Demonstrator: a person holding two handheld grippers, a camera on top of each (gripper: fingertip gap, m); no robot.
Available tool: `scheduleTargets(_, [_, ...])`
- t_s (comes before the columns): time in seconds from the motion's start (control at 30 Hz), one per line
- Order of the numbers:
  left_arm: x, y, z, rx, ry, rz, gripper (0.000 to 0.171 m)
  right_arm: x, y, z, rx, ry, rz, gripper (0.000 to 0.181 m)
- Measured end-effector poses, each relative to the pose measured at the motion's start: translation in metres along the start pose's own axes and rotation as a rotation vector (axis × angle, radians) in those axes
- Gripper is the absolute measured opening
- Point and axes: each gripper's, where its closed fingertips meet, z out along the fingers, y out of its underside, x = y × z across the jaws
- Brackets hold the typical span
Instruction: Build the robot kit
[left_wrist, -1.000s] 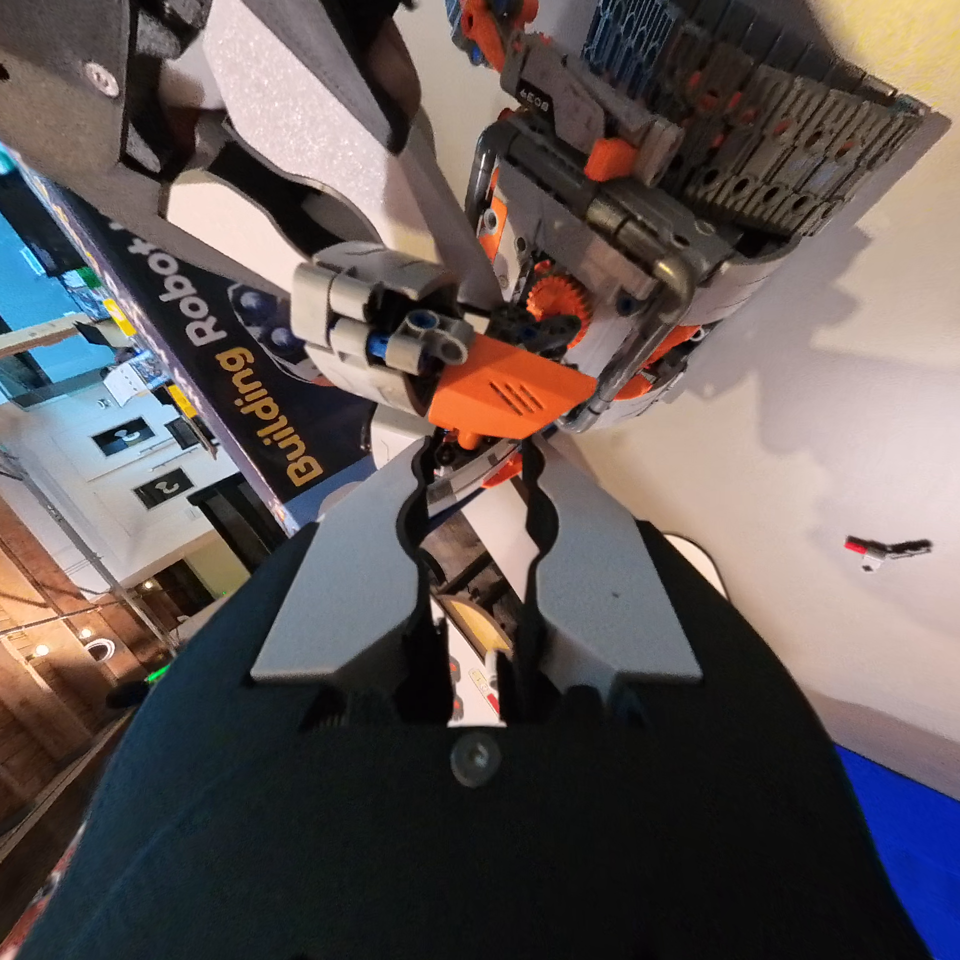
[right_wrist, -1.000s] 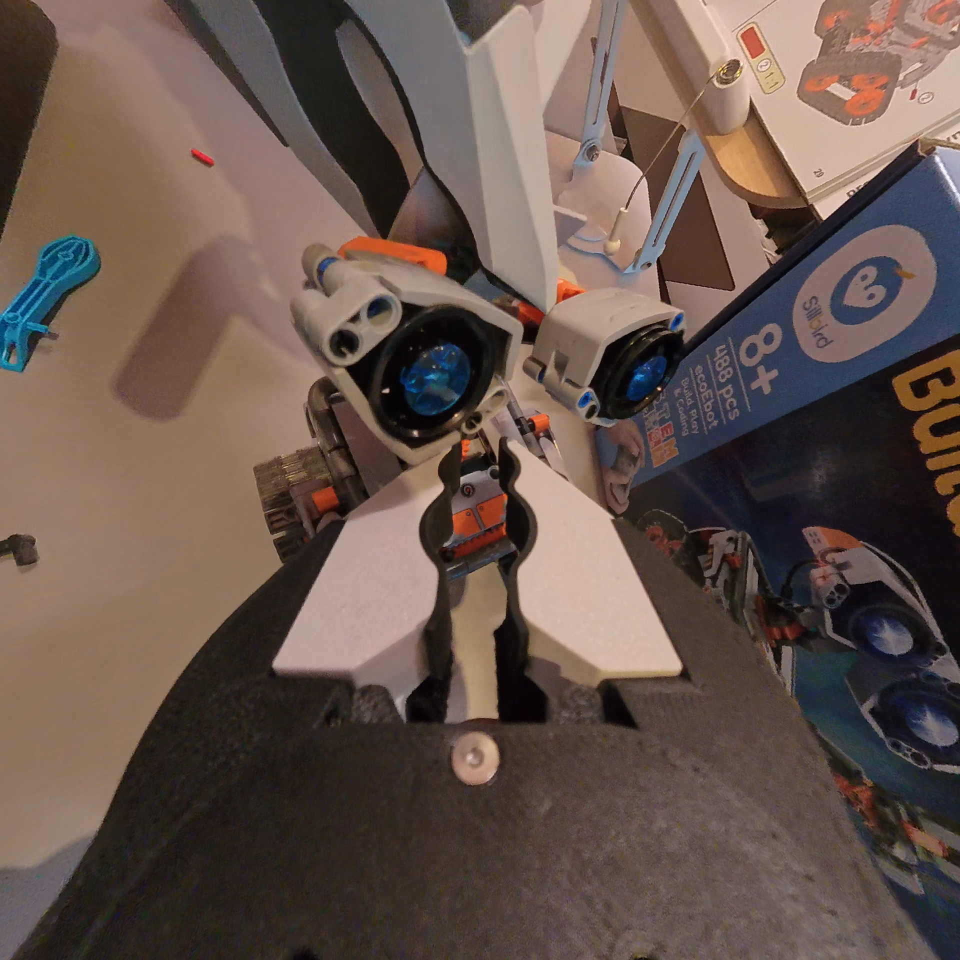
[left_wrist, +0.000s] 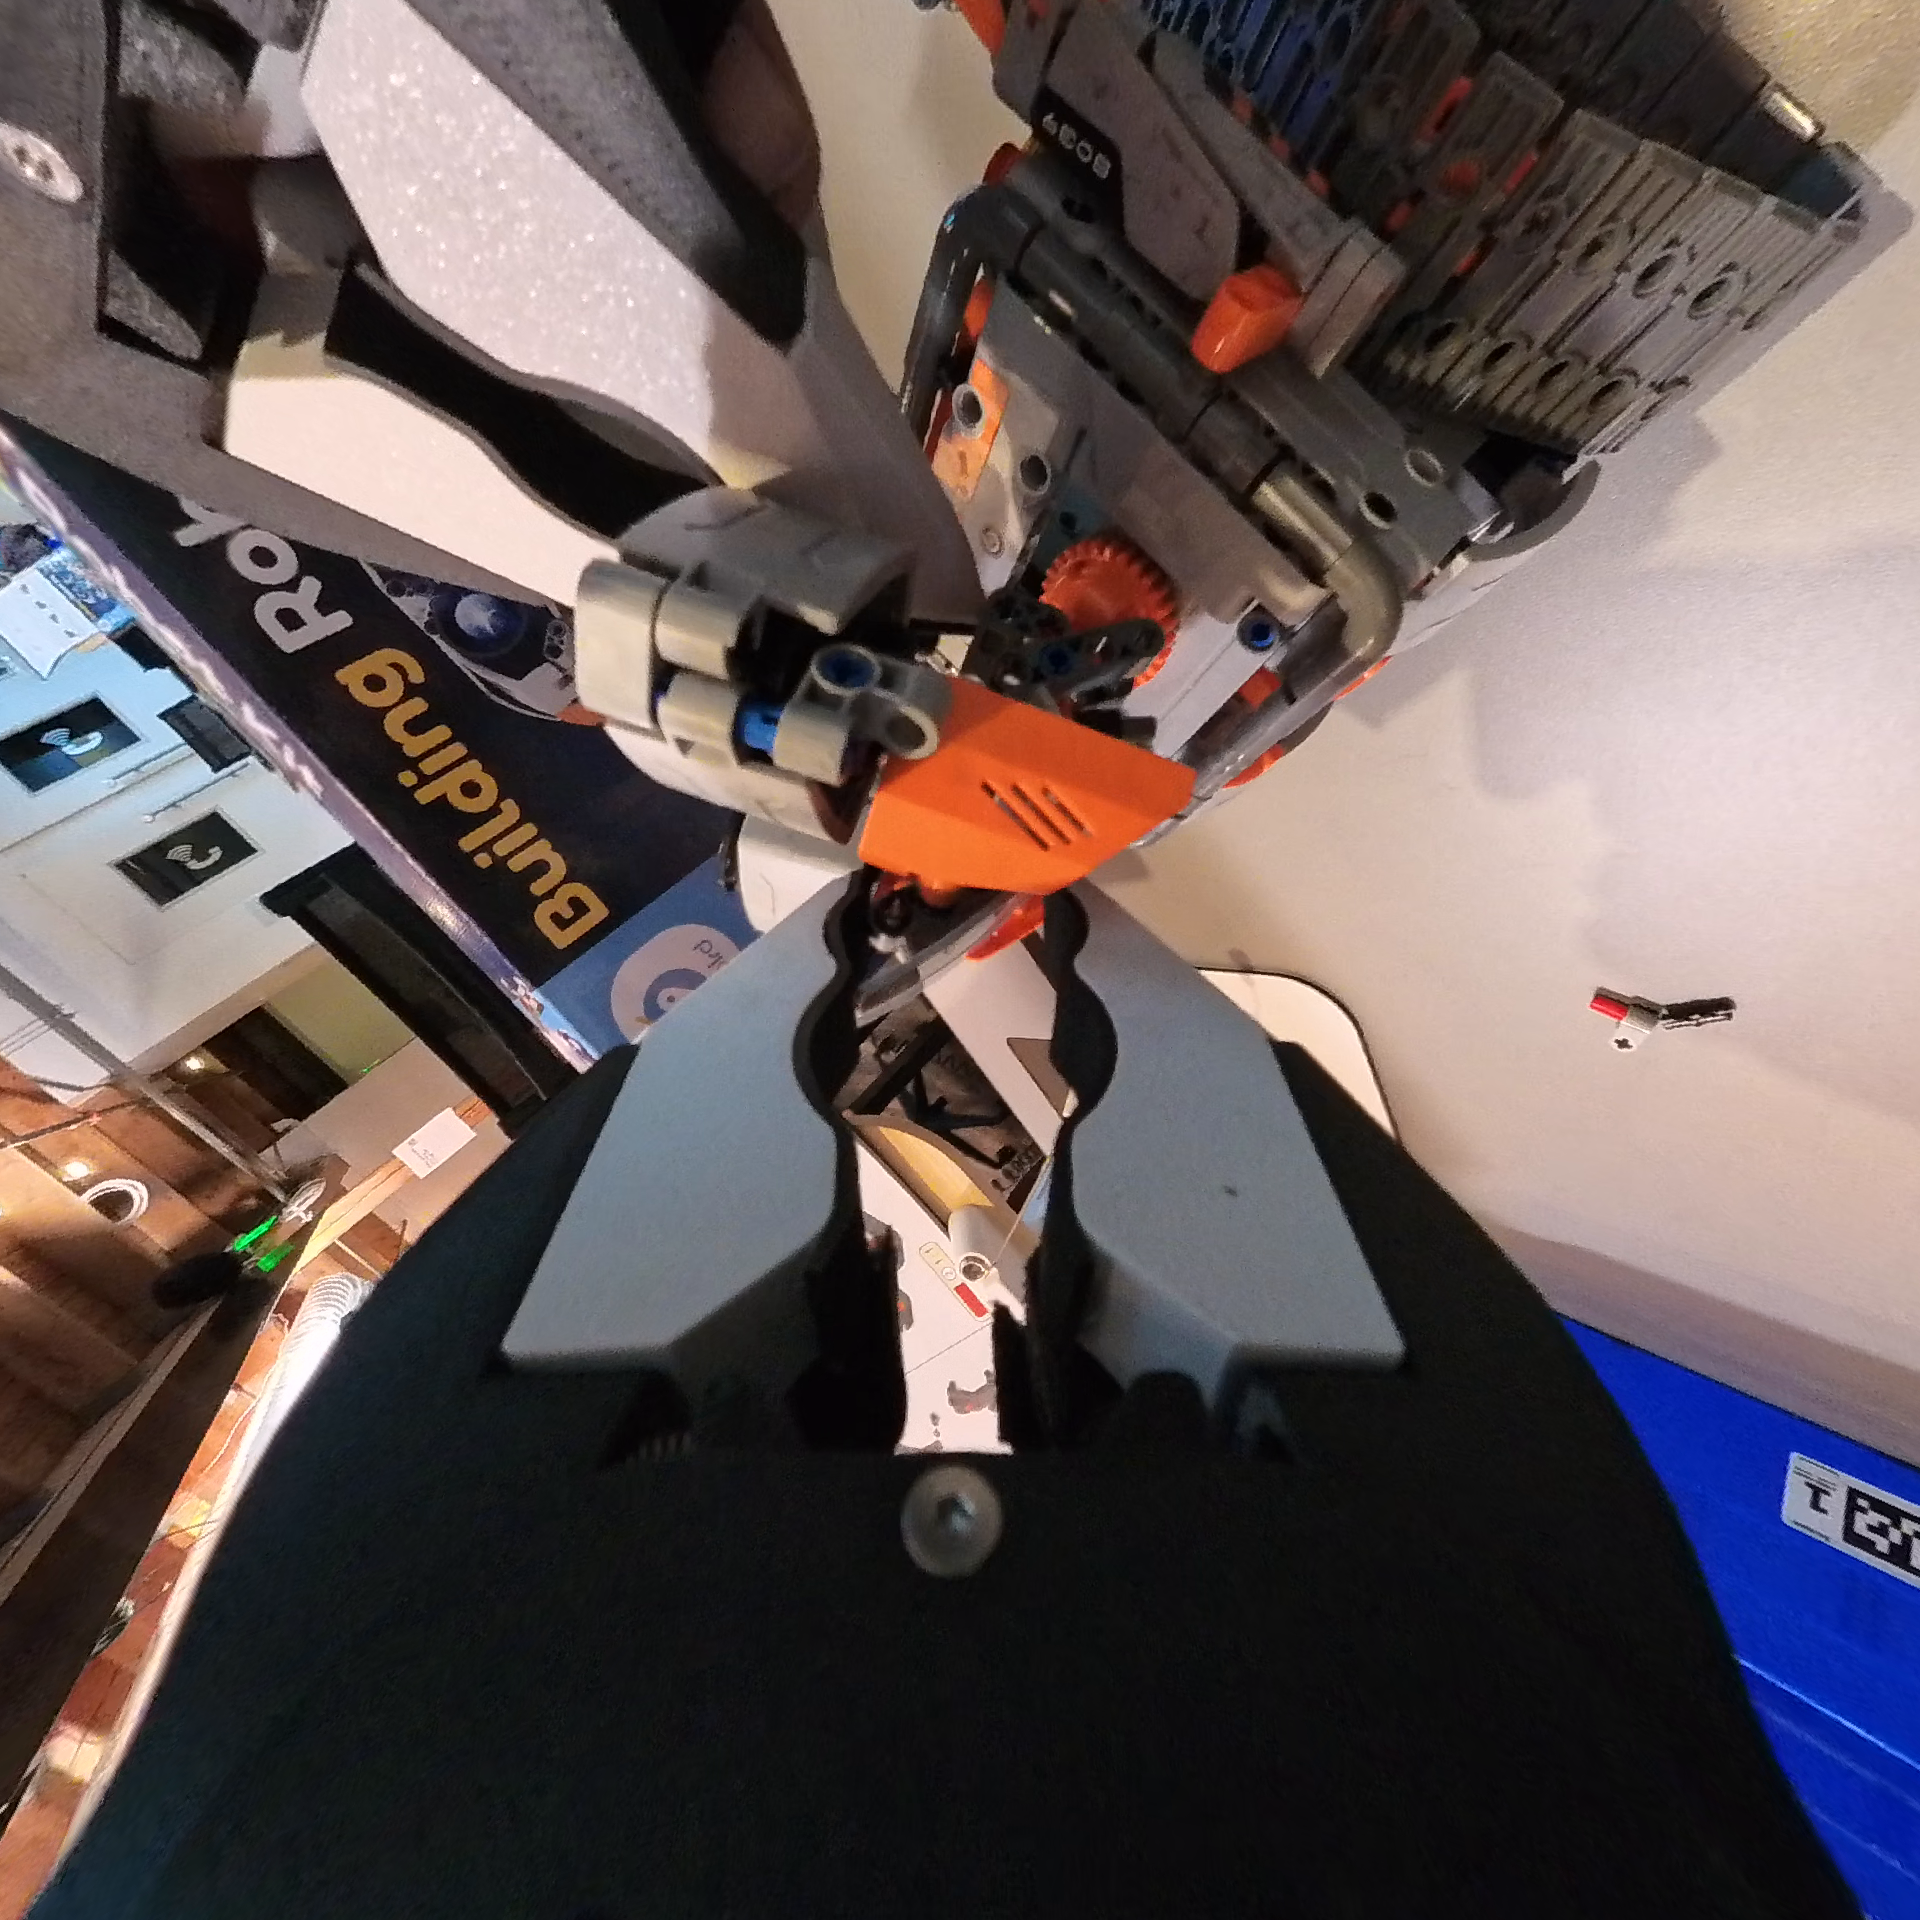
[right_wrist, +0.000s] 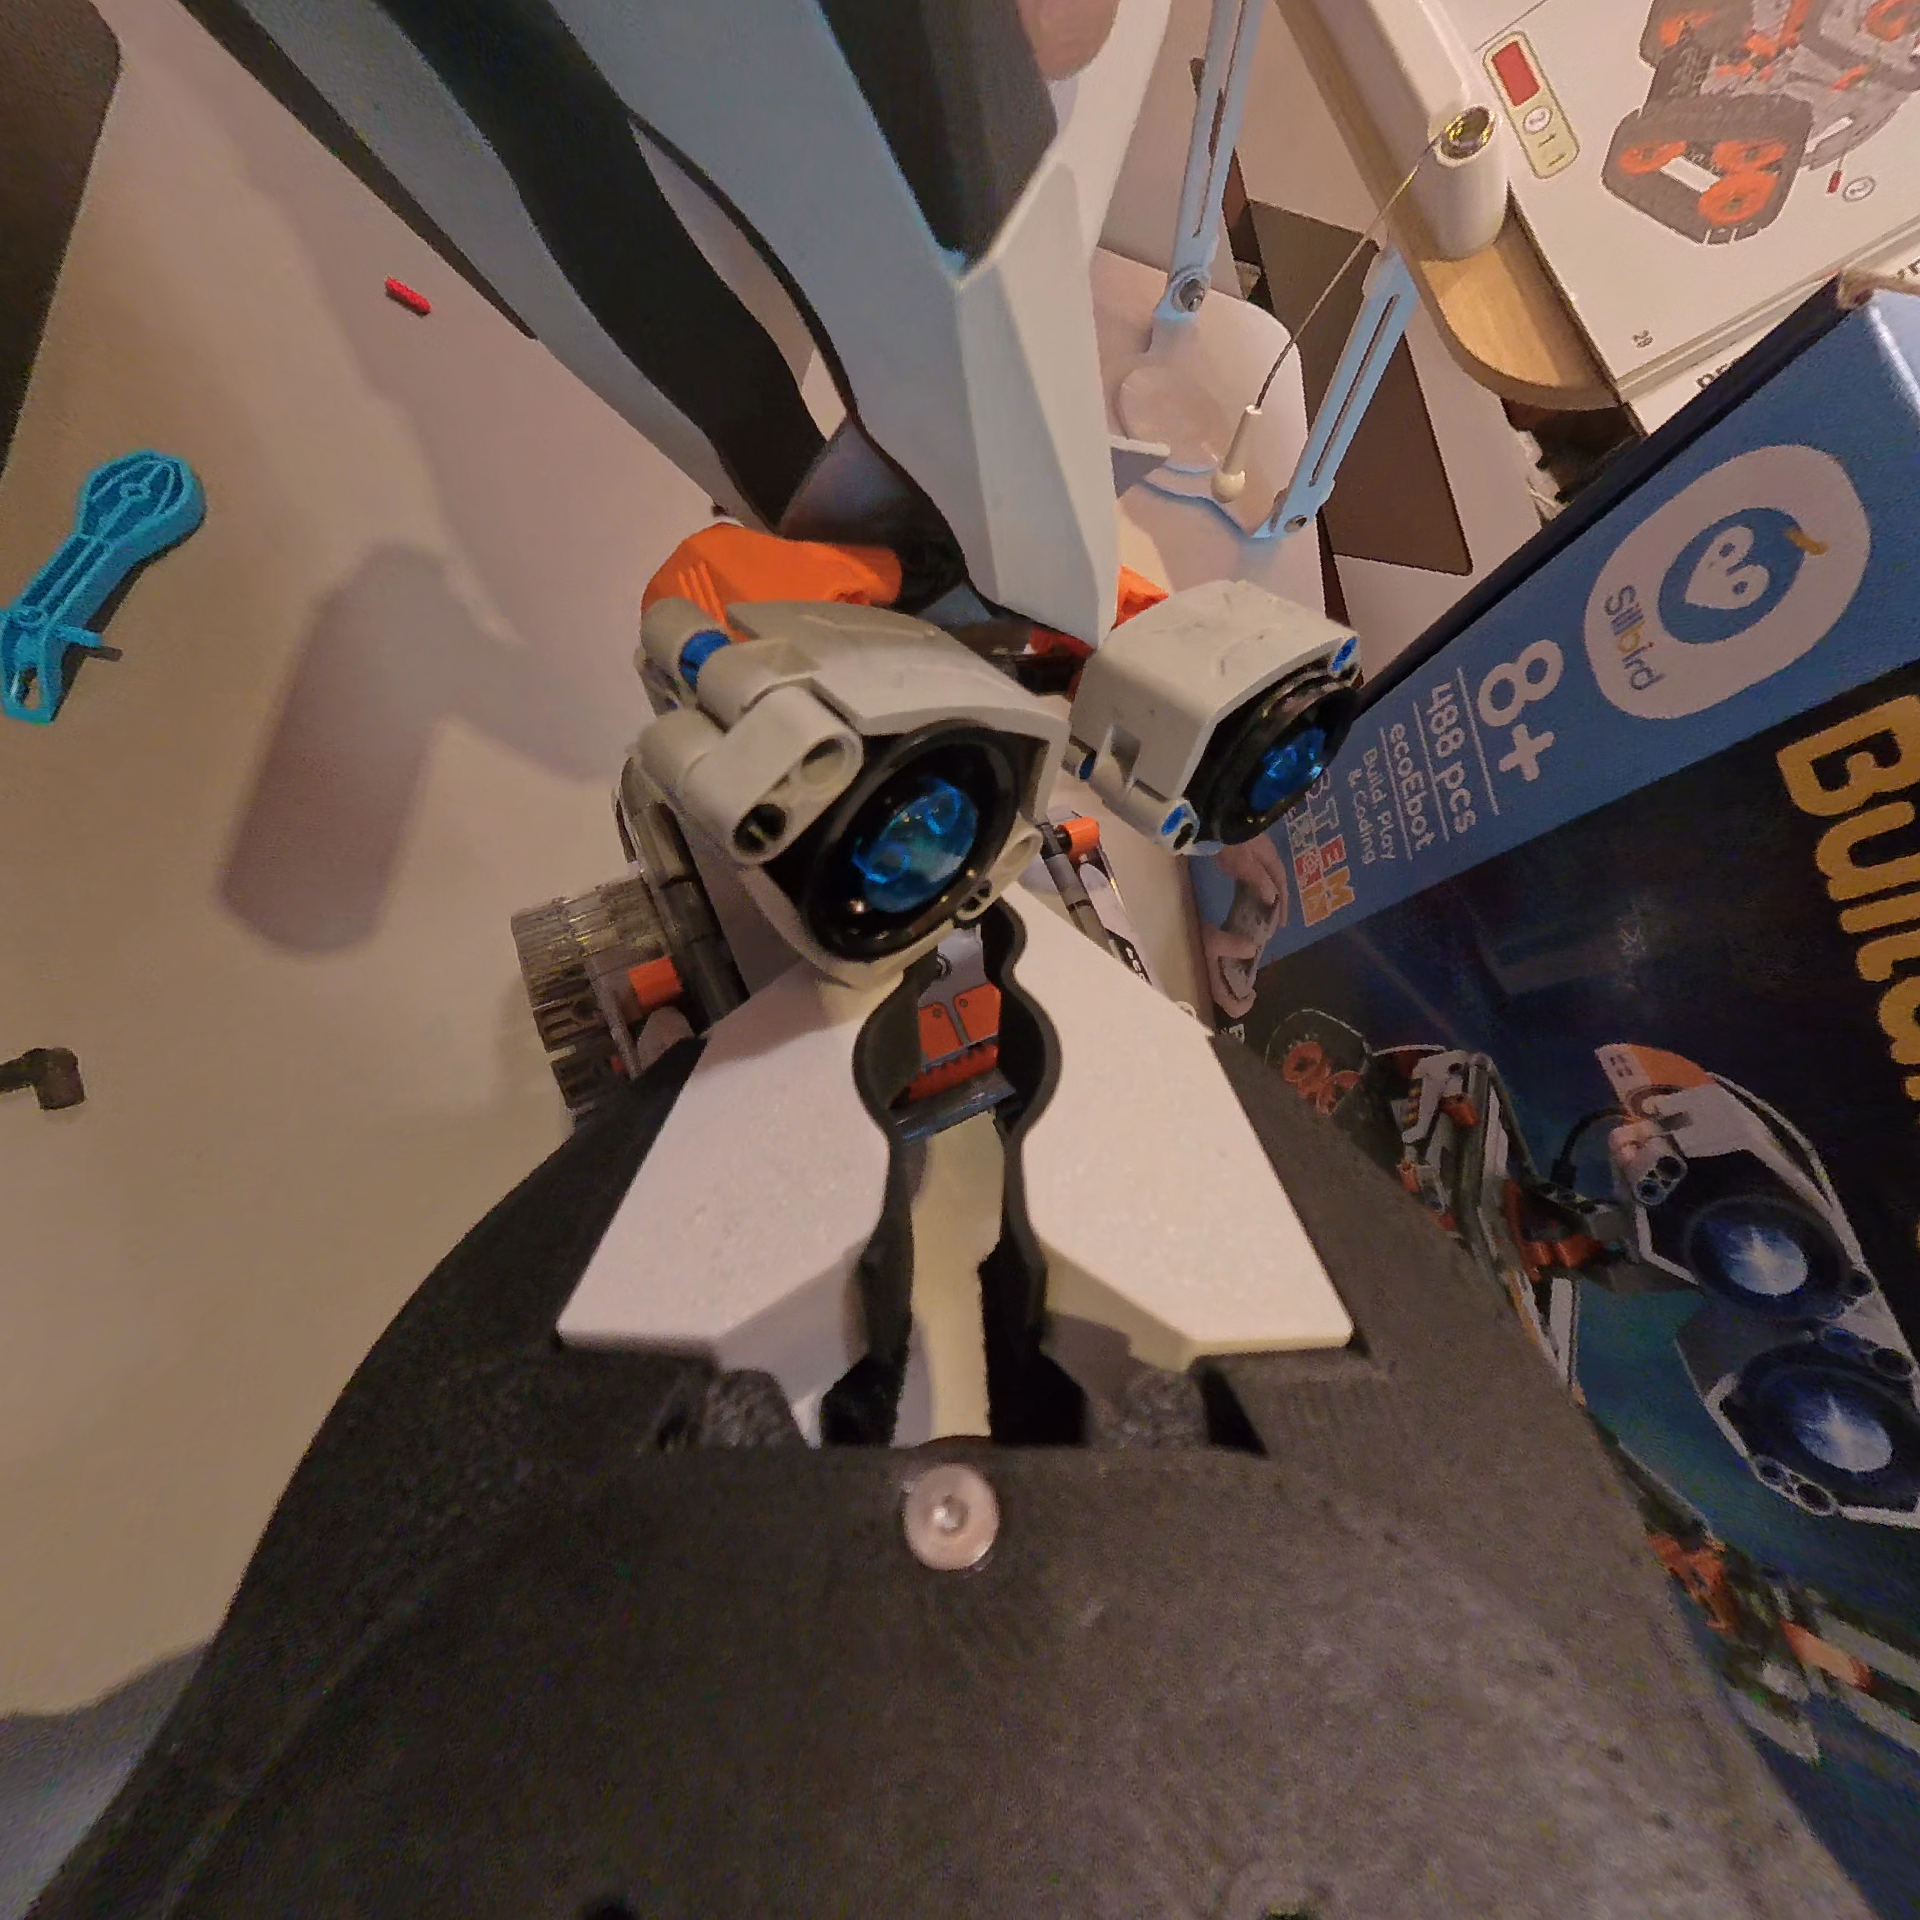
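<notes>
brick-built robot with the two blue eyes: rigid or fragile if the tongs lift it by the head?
Likely fragile: the brick-built robot is many snapped pieces, and its eye pods stick out on thin links. Probably top-heavy. The treads look stiffer to hold.

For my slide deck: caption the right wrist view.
Right hand-held gripper meets a grey-and-orange brick-built robot's blue-lensed eye pod, beside its blue cardboard box.

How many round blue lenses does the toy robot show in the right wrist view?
2. One blue lens sits just above the right gripper; the other is beside it, next to the blue box. More may be hidden.
</notes>
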Motion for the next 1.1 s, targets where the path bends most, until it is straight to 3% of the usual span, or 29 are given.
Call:
scheduleTargets(0.4, [-0.007, 0.004, 0.002, 0.028, -0.045, 0.028, 0.031, -0.007, -0.008, -0.007, 0.016, -0.028, -0.001, 0.009])
scheduleTargets(1.1, [-0.029, 0.000, 0.006, 0.233, -0.244, 0.215, 0.029, -0.013, -0.016, -0.019, 0.088, -0.094, 0.038, 0.009])
